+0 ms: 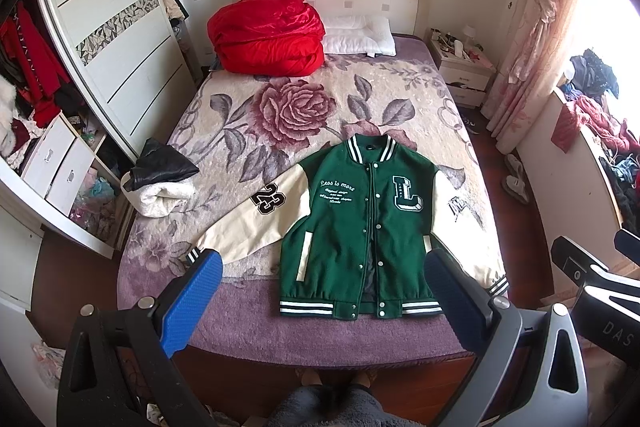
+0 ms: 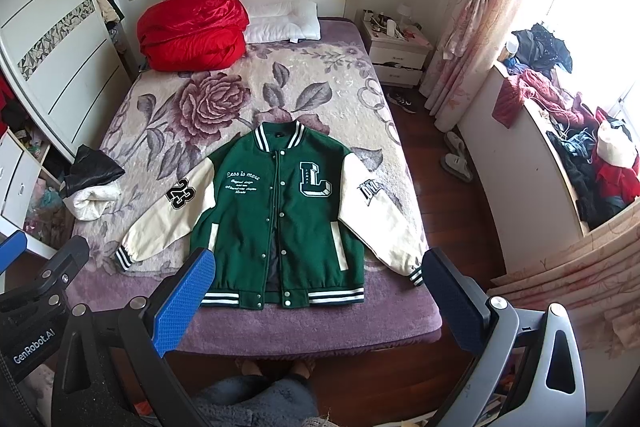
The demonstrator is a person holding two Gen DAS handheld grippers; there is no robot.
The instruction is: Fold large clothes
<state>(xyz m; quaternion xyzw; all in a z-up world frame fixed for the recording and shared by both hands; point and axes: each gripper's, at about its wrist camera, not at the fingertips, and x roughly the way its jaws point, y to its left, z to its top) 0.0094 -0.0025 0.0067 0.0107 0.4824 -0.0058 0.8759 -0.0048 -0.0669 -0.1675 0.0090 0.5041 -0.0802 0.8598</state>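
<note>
Left wrist view
My left gripper [image 1: 324,279]: jaws spread wide, holding nothing, low in frame, clear of the cloth.
Jacket [image 1: 360,227]: flat, front up, lower centre, on the bed [image 1: 240,323] near its foot edge.
Build: green wool-like body, cream smooth sleeves, striped ribbed hem, snap front.

Right wrist view
My right gripper [image 2: 318,273]: jaws wide apart, empty, lower frame.
Jacket [image 2: 280,223]: centre frame, sleeves angled outward.
Handling, my judgement: heavy, thick, soft; sleeves possibly slick.
Hold points, my judgement: ribbed cuff [image 2: 416,275] or shoulder seam; pinch both layers firmly.
</note>
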